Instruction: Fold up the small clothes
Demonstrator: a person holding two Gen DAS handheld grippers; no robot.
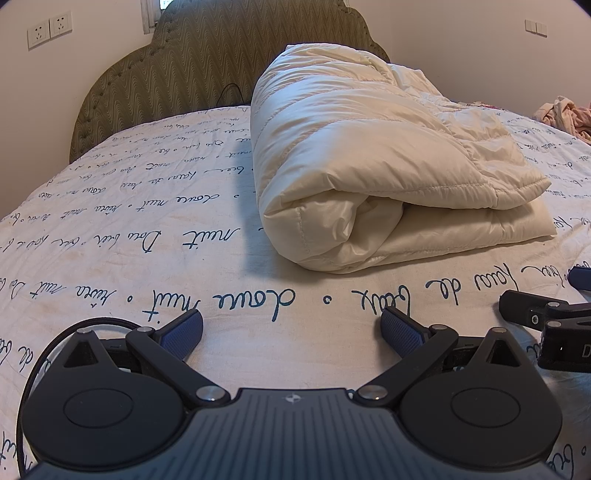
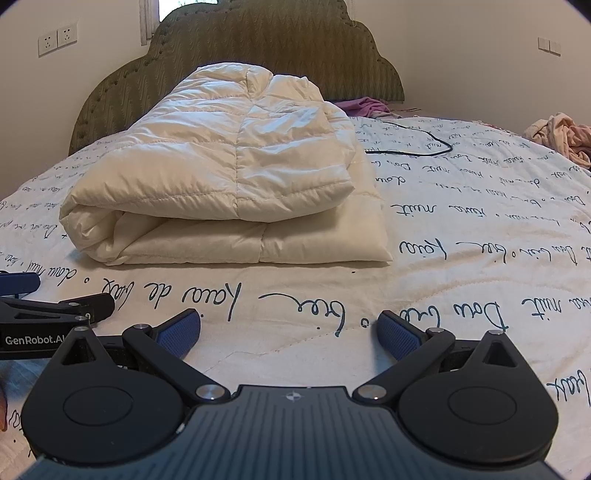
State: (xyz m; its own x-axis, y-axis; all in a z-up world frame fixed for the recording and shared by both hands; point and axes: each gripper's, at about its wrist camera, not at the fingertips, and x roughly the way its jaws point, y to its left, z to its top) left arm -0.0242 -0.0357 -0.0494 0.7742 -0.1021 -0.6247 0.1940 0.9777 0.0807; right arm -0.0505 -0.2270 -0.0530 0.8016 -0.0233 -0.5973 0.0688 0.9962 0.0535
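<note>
Bed: a wide bed under a white quilted bedspread (image 1: 110, 229) (image 2: 461, 236) printed all over with dark blue cursive script; most words read upside down from here, and only bits such as "de" and "nuit" can be made out.
Headboard: an olive-green scalloped upholstered headboard (image 1: 177, 66) (image 2: 258, 37) with a wavy weave and stud trim stands at the bed's far edge against a pale wall.
Garment: a cream-white quilted puffer jacket (image 1: 369, 166) (image 2: 229, 177), folded into a thick bundle, lies in the middle of the bed, its rolled fold facing the near edge, well clear of both tools.
Other clothes: a crumpled pinkish-beige heap (image 1: 565, 114) (image 2: 557, 136) sits toward the bed's far right corner; a purple garment (image 2: 364, 105) lies at the far edge by the headboard.
Cable: a thin dark cable (image 2: 417, 144) trails across the bedspread right of the jacket.
Left gripper: the black left gripper with blue textured pads (image 1: 291, 326) (image 2: 48, 295) hangs low over the near edge of the bed, fingers spread wide, nothing between them; its side reads "GenRobot.AI", with the last letter cut off by the other tool.
Right gripper: the matching black right gripper (image 2: 290, 326) (image 1: 546, 295) hovers just beside it, fingers likewise wide apart and holding nothing.
Wall fittings: two white sockets (image 1: 50, 28) (image 2: 57, 38) at upper left, white switches (image 1: 535, 26) (image 2: 549, 46) at upper right.
</note>
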